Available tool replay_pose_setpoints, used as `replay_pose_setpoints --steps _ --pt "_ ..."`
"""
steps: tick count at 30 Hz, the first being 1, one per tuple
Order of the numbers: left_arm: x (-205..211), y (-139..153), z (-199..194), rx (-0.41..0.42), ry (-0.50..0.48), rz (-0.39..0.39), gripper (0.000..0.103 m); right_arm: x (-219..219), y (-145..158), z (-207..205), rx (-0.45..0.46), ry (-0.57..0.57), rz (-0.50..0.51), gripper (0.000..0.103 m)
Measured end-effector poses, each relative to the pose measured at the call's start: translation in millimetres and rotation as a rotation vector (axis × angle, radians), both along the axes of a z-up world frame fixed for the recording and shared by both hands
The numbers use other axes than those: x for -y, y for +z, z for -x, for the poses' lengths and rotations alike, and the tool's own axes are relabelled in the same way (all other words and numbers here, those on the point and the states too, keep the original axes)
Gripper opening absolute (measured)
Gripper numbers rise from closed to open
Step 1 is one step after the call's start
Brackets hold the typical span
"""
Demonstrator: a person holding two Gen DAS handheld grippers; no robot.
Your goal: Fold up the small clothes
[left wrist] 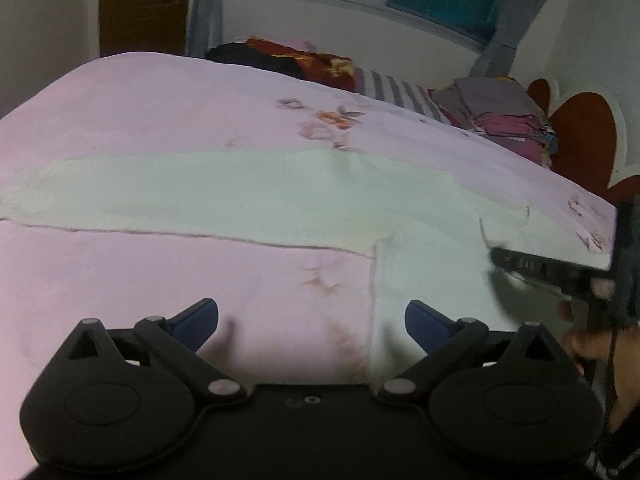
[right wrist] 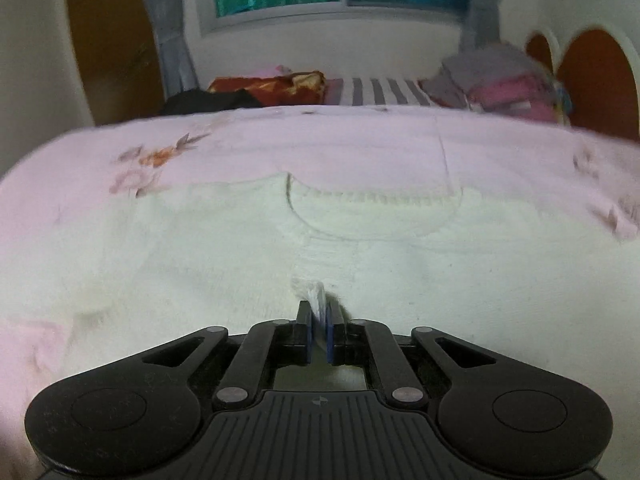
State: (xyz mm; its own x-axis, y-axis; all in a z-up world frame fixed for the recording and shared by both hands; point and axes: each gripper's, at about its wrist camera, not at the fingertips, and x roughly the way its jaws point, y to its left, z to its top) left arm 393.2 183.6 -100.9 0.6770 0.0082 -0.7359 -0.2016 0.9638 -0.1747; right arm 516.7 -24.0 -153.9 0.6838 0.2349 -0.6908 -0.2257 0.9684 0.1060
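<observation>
Up close, right claw (right wrist: 319,322) pinching white garment (right wrist: 224,248) fold, left claw (left wrist: 311,320) spread wide above pink bedsheet (left wrist: 160,272), holding nothing

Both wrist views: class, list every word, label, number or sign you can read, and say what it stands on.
None can be read.
Right gripper, seen in the left wrist view: pale marks along its dark side, too blurred to read.
White garment and pink bedsheet: no writing visible, only flower prints on the sheet.
</observation>
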Motion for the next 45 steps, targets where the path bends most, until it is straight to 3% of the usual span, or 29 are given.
replay_pose_setpoints --steps 1,2,4,5,7,10,16,18,22,30,39,45 --pt "7 0 -8 0.006 -0.016 0.009 0.098 1 2 4 0.012 0.006 0.011 0.052" --pt "13 0 -13 0.012 -0.033 0.02 0.095 3 7 9 0.035 0.001 0.016 0.063" --pt "33 -1 -28 0.029 -0.078 0.041 0.088 14 14 20 0.069 0.003 0.009 0.065" --pt "44 -4 -38 0.032 -0.109 0.056 0.082 22 16 24 0.064 -0.003 -0.004 0.064" --pt "69 -8 -58 0.031 -0.165 0.095 0.075 48 16 31 0.042 -0.036 -0.064 0.038" --pt "100 -23 -90 0.006 -0.228 0.178 0.057 89 14 39 -0.001 -0.102 -0.126 0.018" --pt "140 -52 -142 -0.043 -0.261 0.297 0.029 153 13 56 -0.039 -0.172 -0.158 0.016" --pt "146 -60 -152 -0.053 -0.268 0.294 0.003 168 11 59 -0.055 -0.185 -0.167 0.016" --pt "137 -41 -142 0.055 -0.281 0.253 0.003 184 8 59 -0.069 -0.214 -0.171 0.016" --pt "79 -16 -119 0.119 -0.188 0.185 0.003 191 7 52 -0.067 -0.26 -0.163 0.016" --pt "60 -19 -110 0.105 -0.149 0.183 0.003 192 6 51 -0.062 -0.284 -0.135 0.016" --pt "58 -40 -109 0.055 -0.155 0.183 0.003 194 6 49 -0.07 -0.294 -0.107 0.011"
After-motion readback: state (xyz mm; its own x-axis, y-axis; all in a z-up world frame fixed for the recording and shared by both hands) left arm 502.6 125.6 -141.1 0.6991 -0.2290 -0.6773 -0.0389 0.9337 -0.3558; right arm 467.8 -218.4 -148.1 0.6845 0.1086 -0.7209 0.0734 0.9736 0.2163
